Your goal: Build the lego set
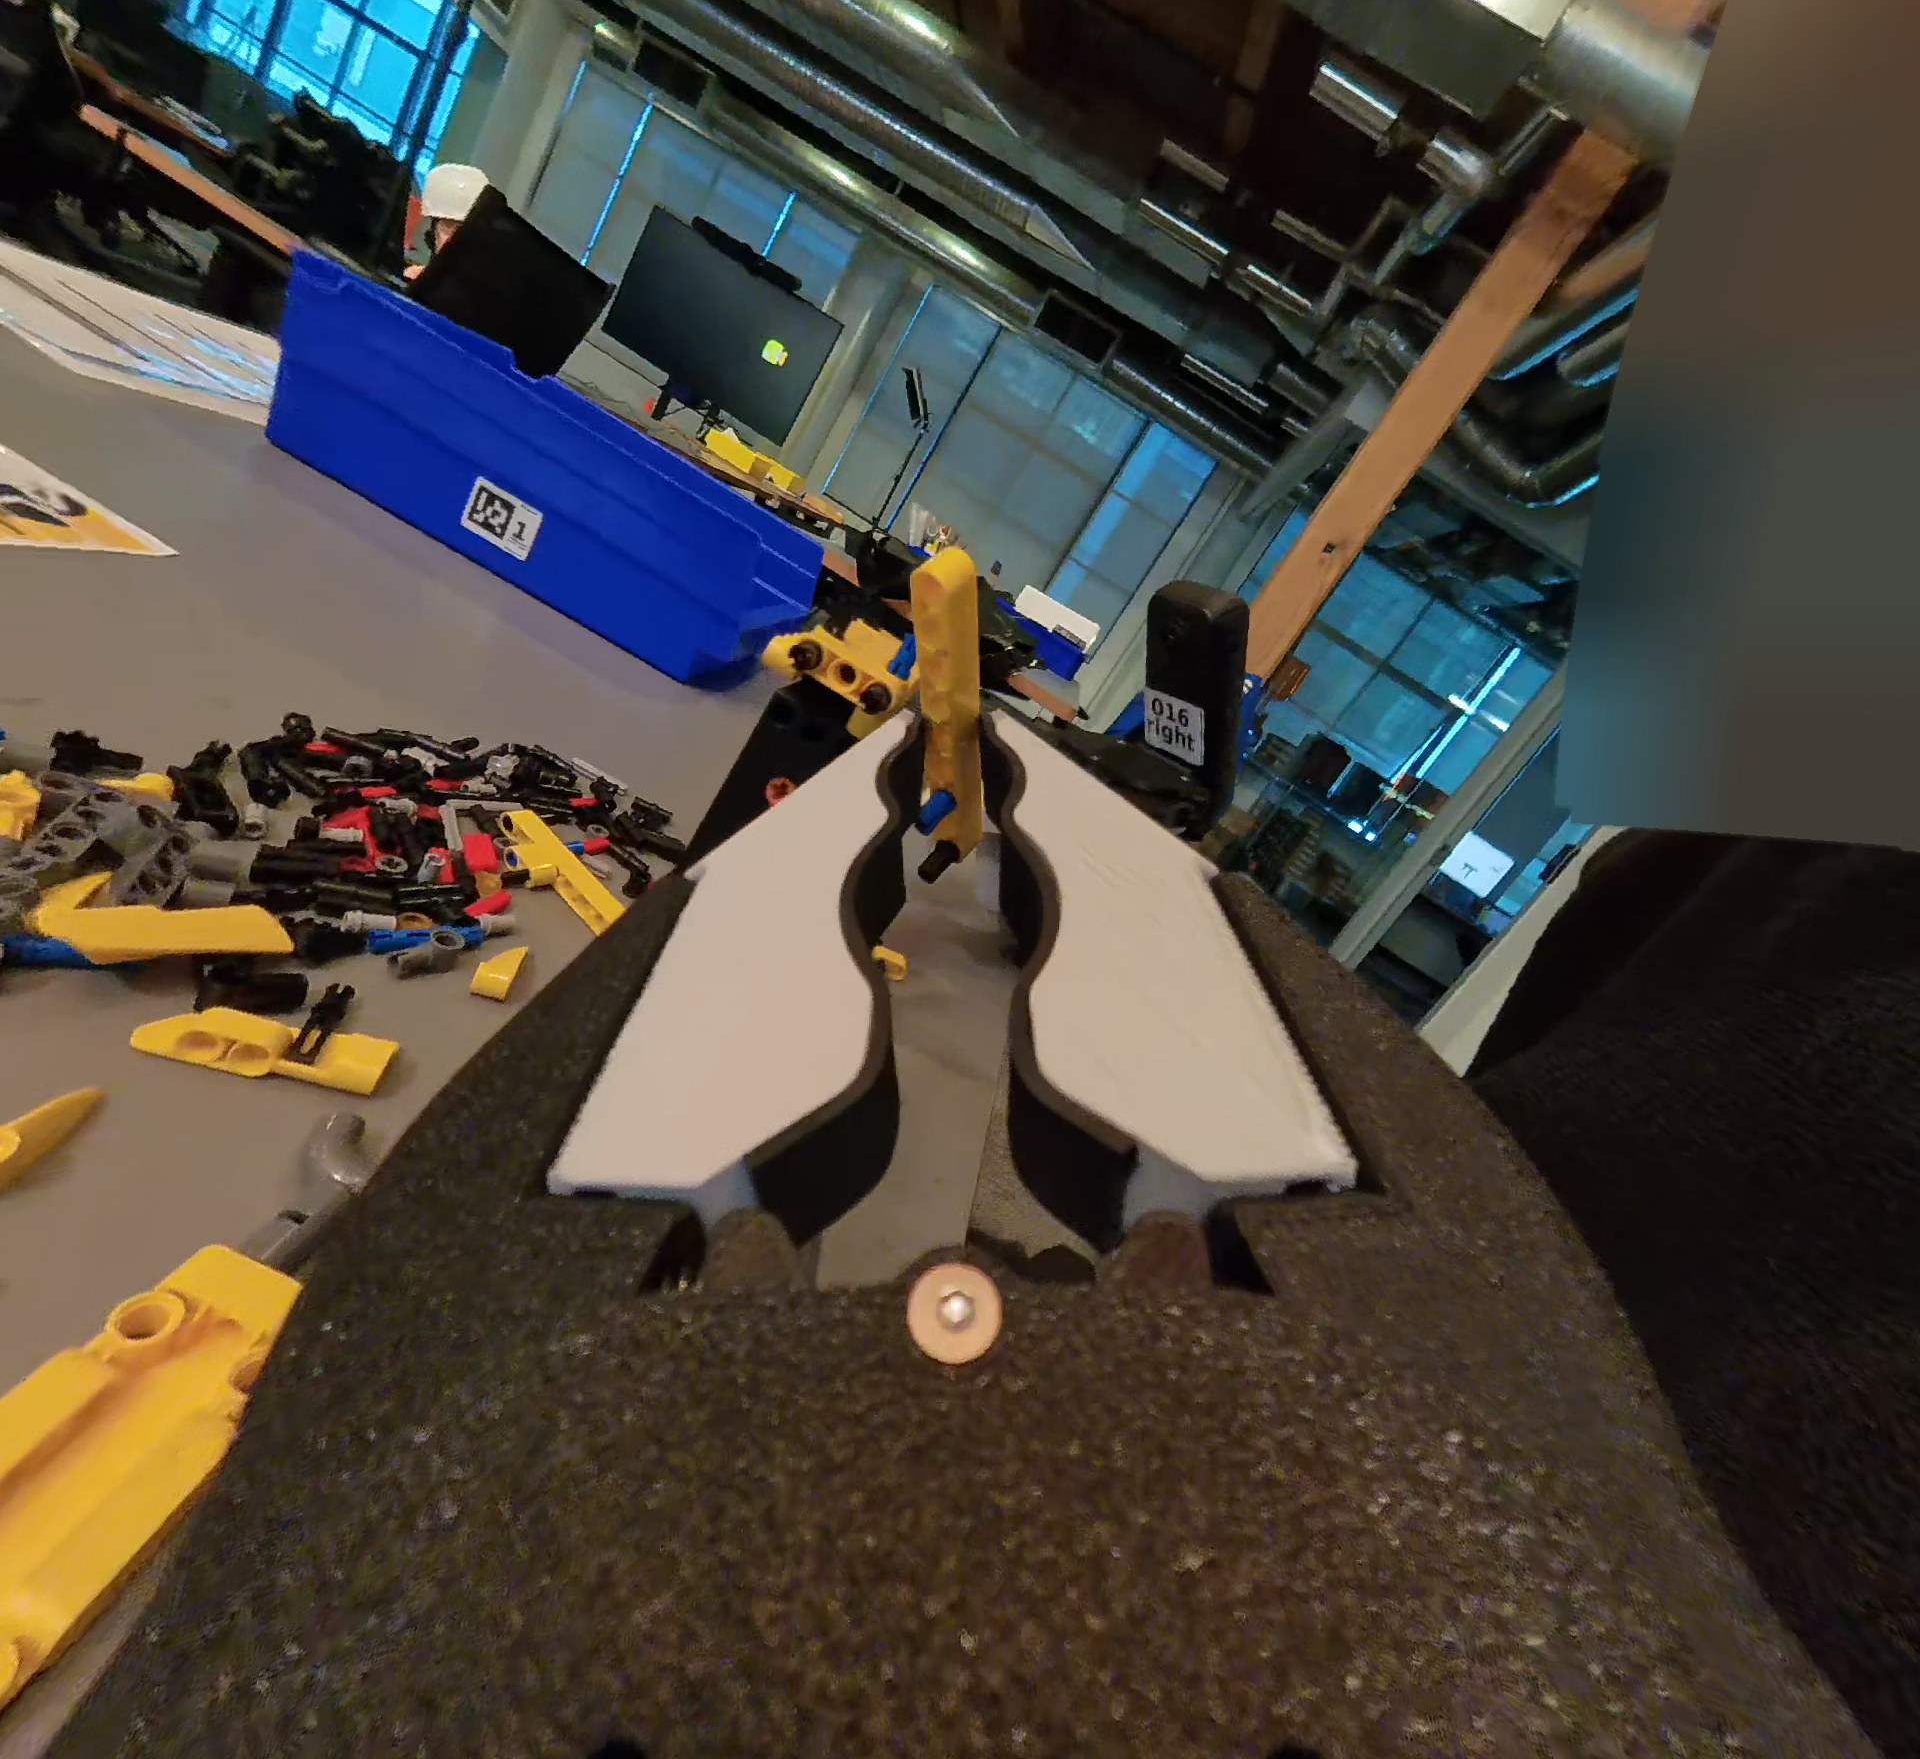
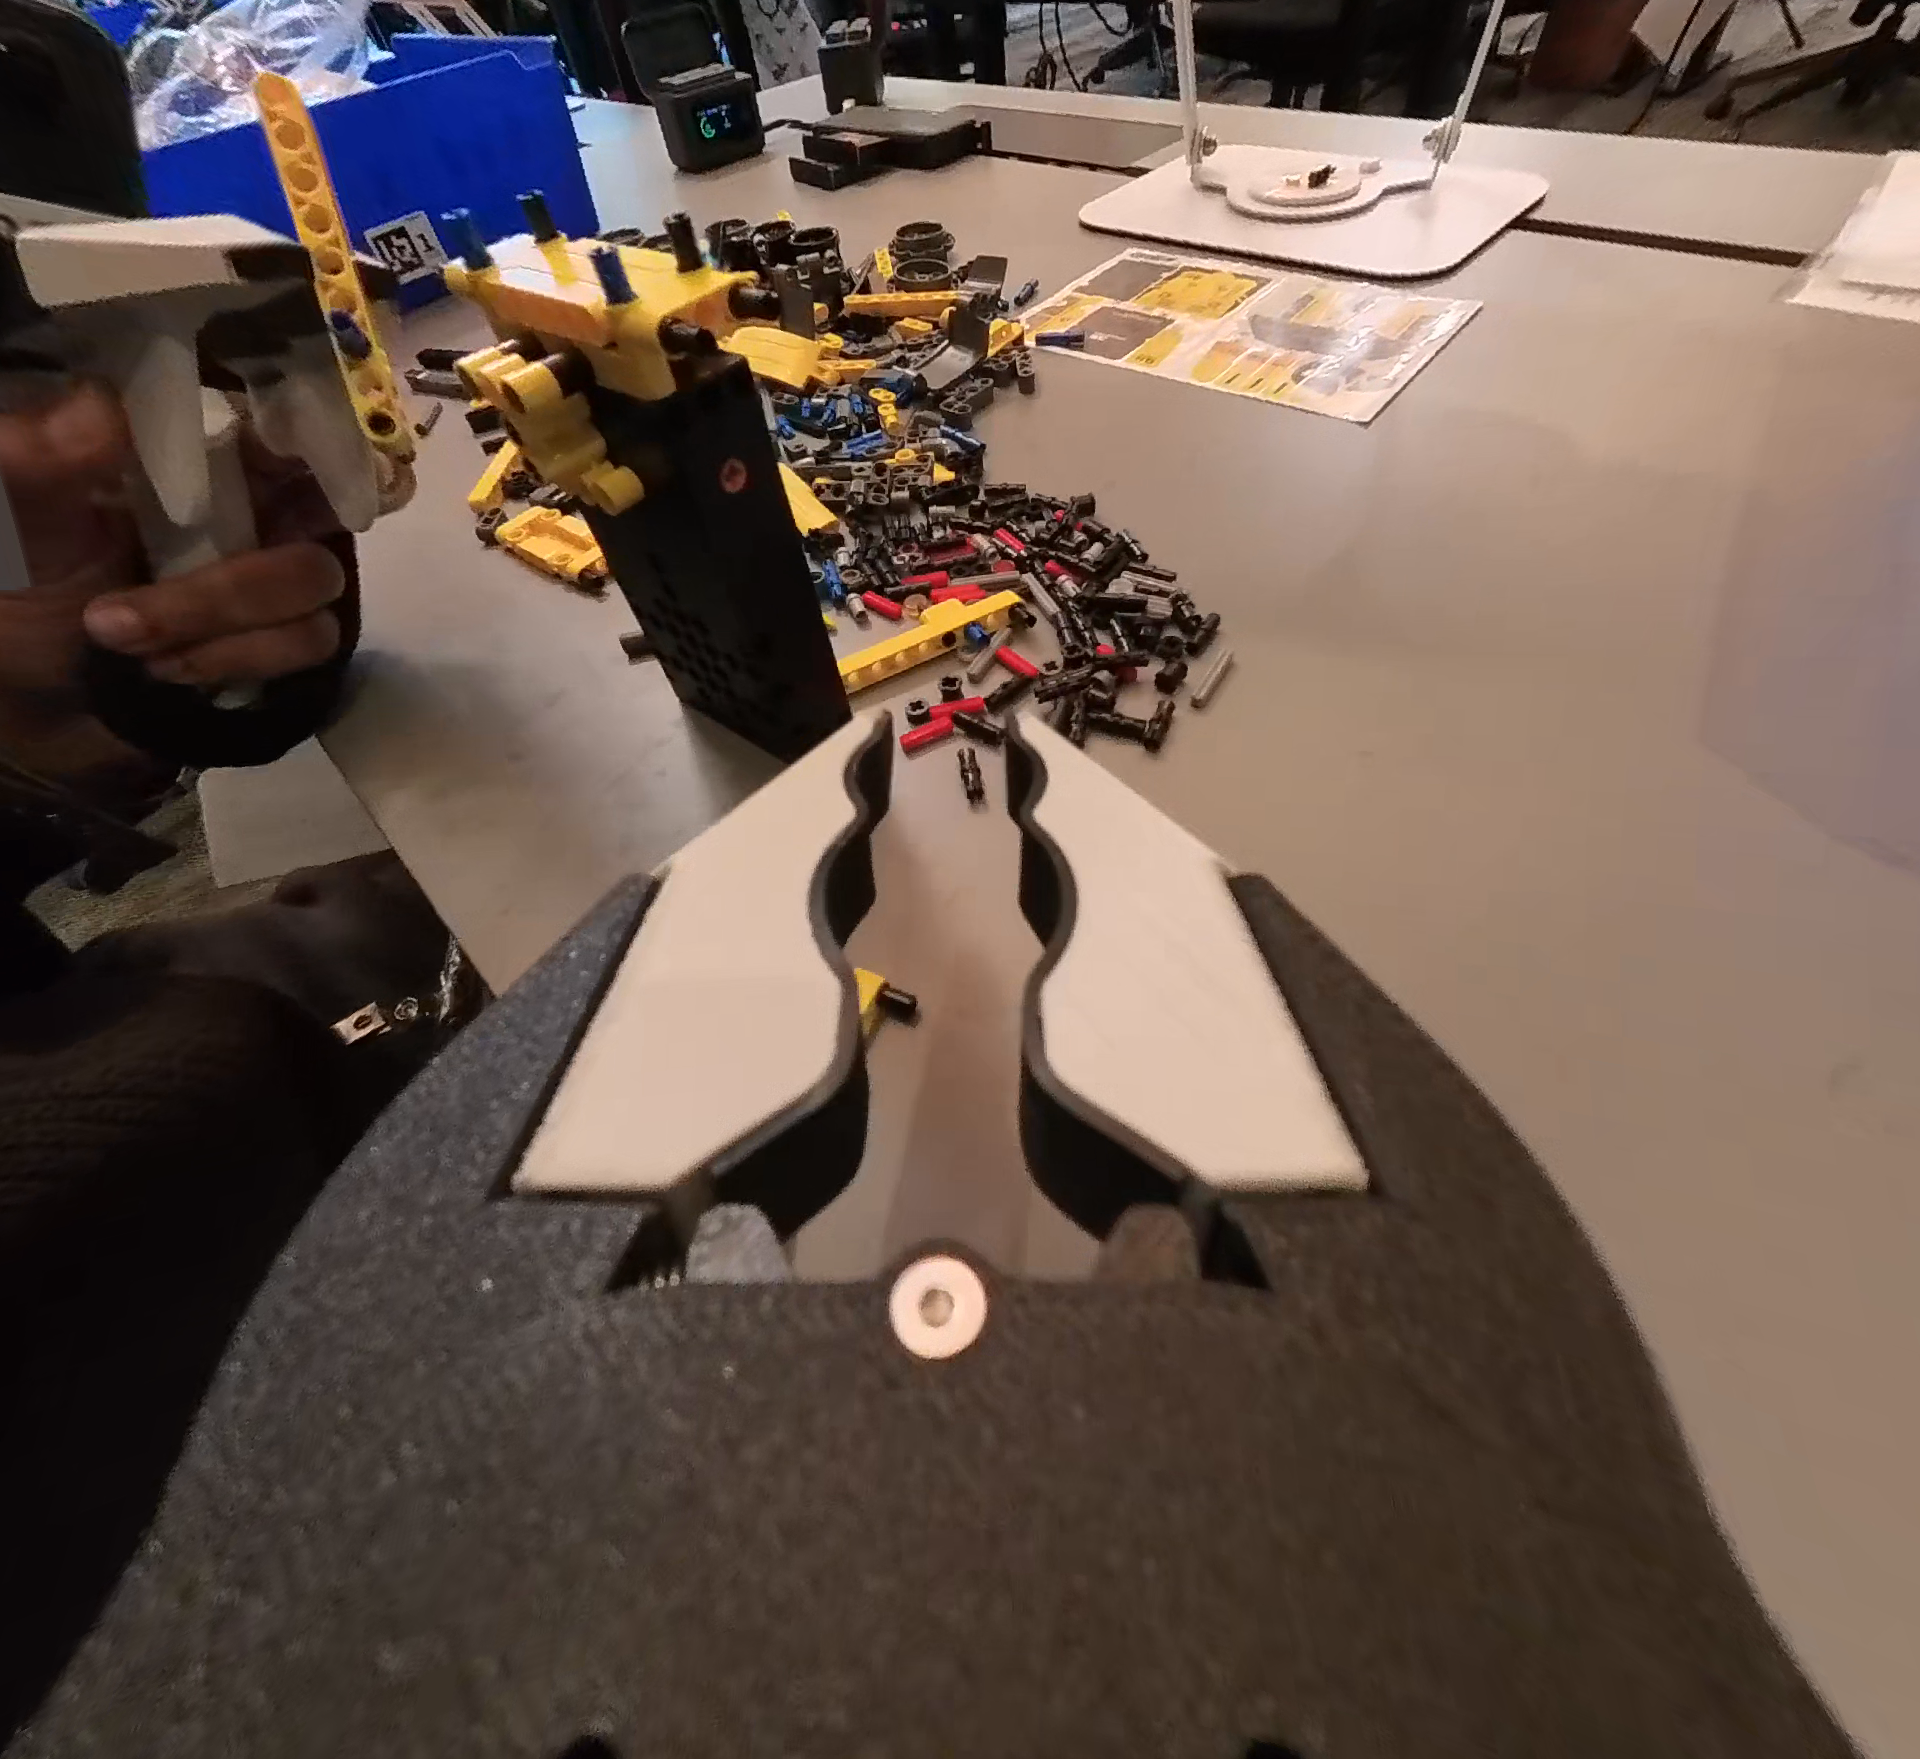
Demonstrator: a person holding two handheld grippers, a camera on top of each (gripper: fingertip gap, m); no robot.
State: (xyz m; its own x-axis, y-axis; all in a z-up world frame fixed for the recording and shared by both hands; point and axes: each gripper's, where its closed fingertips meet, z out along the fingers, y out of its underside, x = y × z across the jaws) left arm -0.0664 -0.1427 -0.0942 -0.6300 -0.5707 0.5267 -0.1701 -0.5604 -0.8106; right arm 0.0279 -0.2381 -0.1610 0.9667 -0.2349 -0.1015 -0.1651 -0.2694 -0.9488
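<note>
Left wrist view shows the left gripper [image 1: 948, 753] clamped on one long yellow holed beam [image 1: 948, 660], held upright at the fingertips with a blue pin and a black pin stuck in its lower part, just in front of one yellow-and-black build [image 1: 847, 660] on a black stand. One blue bin [image 1: 499, 452] sits behind, and a heap of loose pieces [image 1: 343, 836], too many to count, lies to its left on the grey table [image 1: 312, 629]. In the right wrist view the right gripper [image 2: 951, 753] hangs with its fingers apart and nothing between them, just short of the heap's near edge, where one black pin [image 2: 971, 774] lies alone; one printed sheet [image 2: 1247, 333] and one white stand base [image 2: 1314, 203] lie farther back, with broad bare tabletop to the right.
</note>
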